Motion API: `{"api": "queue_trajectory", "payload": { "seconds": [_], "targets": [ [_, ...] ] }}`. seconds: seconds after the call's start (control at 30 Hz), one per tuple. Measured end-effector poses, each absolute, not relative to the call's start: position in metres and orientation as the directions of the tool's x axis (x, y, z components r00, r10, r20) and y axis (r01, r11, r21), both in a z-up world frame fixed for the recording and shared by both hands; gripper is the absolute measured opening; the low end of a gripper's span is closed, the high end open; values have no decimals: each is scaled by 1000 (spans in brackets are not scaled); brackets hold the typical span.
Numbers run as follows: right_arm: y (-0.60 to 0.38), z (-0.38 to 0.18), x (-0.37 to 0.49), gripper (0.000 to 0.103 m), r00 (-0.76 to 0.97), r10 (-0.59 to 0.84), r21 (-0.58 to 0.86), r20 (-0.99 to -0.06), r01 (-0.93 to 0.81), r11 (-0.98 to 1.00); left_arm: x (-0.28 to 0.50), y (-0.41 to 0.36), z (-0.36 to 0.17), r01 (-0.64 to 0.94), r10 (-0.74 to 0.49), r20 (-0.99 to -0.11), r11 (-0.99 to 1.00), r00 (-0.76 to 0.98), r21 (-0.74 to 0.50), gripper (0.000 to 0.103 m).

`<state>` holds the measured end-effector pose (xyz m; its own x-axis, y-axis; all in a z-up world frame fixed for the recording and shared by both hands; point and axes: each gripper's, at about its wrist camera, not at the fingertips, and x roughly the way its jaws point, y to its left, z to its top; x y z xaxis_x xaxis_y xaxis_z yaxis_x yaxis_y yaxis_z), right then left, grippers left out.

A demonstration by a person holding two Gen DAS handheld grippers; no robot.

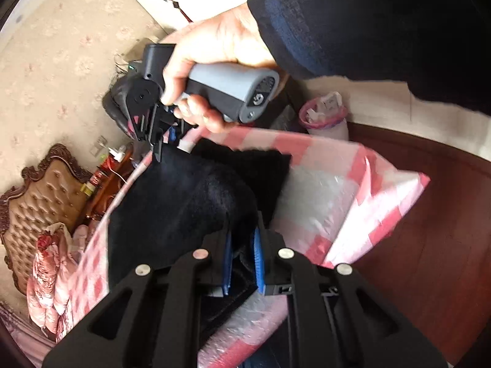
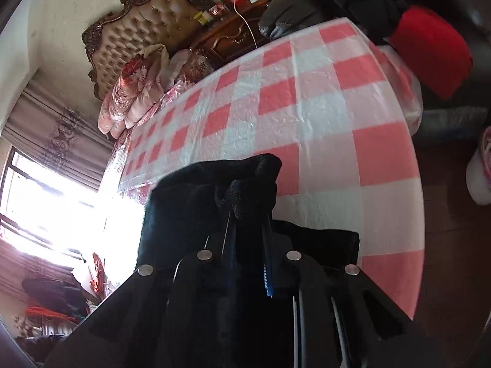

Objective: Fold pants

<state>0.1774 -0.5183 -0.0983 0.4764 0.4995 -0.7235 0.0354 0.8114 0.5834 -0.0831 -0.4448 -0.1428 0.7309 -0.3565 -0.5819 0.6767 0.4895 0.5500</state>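
Black pants [image 1: 190,202] lie bunched on a table under a red-and-white checked cloth [image 1: 353,159]. My left gripper [image 1: 242,245] is shut on a fold of the pants, black fabric pinched between its blue pads [image 1: 259,245]. A bare hand in a dark sleeve [image 1: 221,40] holds my right gripper [image 1: 158,153] over the far edge of the pants. The right wrist view shows the right gripper [image 2: 248,214] shut on a raised tuft of the pants [image 2: 190,202], with the checked cloth [image 2: 322,107] stretching beyond.
A white bin with a pink liner [image 1: 325,116] stands on the dark wooden floor [image 1: 429,245] beside the table. A red cushion [image 2: 429,52] and dark clothes [image 2: 294,9] sit at the table's far edge. A bed with a tufted headboard [image 2: 144,30] is behind.
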Motion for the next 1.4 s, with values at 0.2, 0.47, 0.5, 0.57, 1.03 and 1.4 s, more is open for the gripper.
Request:
{"api": "queue_trajectory", "payload": {
  "seconds": [0.2,0.47,0.5,0.57,1.03,1.4],
  "targets": [
    [-528,-92,171,17,487,466,547,-739,30,837,-81,-467,-148,683,-358,-589,489,725,543,12],
    [-540,-89,146,26,561,315,437,-766,94,895,-89,-448,-140,826,-508,-660,434,554,359,55],
    [-541,-81,136,26,582,279,411,-764,106,905,-85,-432,-125,845,-540,-665,449,516,291,55],
    [-543,-60,104,27,627,148,329,-765,183,927,-75,-400,-100,864,-600,-655,474,459,171,55],
    [-419,-117,-7,27,611,23,268,-791,312,911,226,-308,-70,888,-694,-670,446,263,-114,35],
    [-423,-120,-7,29,609,53,279,-791,283,917,295,-389,-133,927,-384,-876,111,-292,-358,11]
  ]
}}
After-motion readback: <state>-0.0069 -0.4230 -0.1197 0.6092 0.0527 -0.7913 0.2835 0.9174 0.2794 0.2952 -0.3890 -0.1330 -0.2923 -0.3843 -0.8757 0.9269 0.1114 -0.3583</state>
